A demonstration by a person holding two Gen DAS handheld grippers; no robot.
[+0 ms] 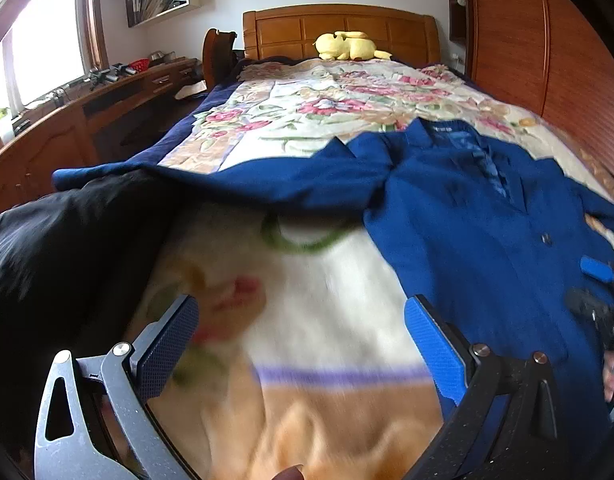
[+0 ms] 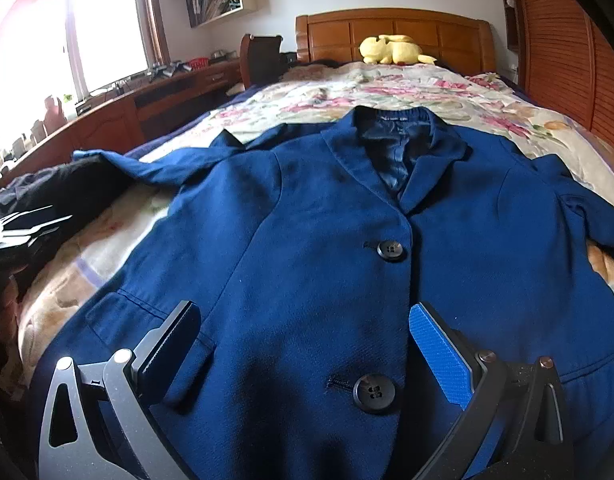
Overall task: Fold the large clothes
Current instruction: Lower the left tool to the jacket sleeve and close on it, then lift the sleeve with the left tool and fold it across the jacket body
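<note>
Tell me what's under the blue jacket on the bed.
The blue jacket lies front-up on a floral blanket, which shows around its collar and sleeves. Whatever is directly beneath the jacket's body is covered, so I cannot see it.

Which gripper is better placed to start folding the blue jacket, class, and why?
Probably the right gripper: it is open directly over the jacket front. The left gripper, also open, is over bare blanket beside it.

Jacket (image 2: 307, 240) flat on bed (image 2: 487, 96); plush toy (image 2: 395, 50) behind, by headboard (image 2: 391, 30).
</note>
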